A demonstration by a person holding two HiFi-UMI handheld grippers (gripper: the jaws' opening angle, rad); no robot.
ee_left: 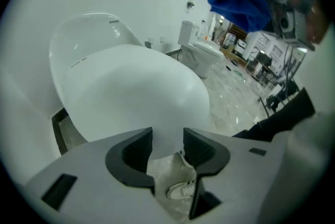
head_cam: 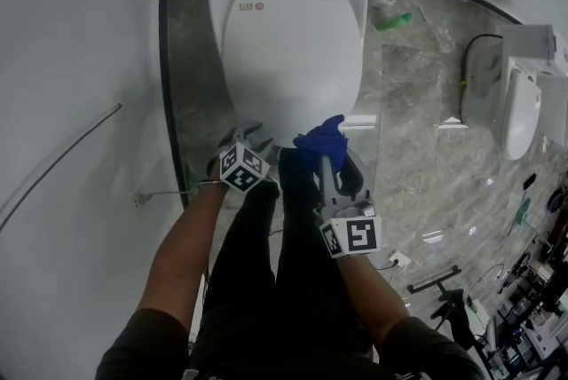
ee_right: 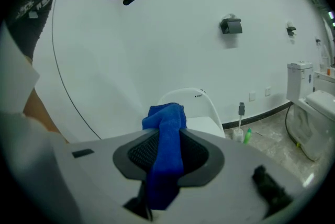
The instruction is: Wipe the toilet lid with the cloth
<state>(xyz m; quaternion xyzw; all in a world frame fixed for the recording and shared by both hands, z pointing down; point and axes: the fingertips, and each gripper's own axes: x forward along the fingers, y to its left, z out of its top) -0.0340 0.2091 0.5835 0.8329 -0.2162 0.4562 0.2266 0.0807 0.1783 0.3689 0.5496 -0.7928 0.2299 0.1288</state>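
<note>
1. Right gripper: my right gripper is clenched on the blue cloth. The cloth runs upright between both pads. A bunched end stands above the jaws and a tail hangs below them.

2. Cloth position: in the head view the cloth sits at the front edge of the closed toilet lid, right of its centre line. I cannot tell whether the cloth touches the lid.

3. Left gripper: my left gripper is released. Its jaws stand apart with nothing pressed between the pads. The lid's rounded front rim shows just beyond the gap. Below the gap a white shoe rests on the marble floor.

4. Relative position: the left gripper is at the lid's front left edge, near the right gripper.

5. Surroundings: a green bottle sits on the floor beside the toilet, near the wall. A second toilet stands well apart, on my right.
</note>
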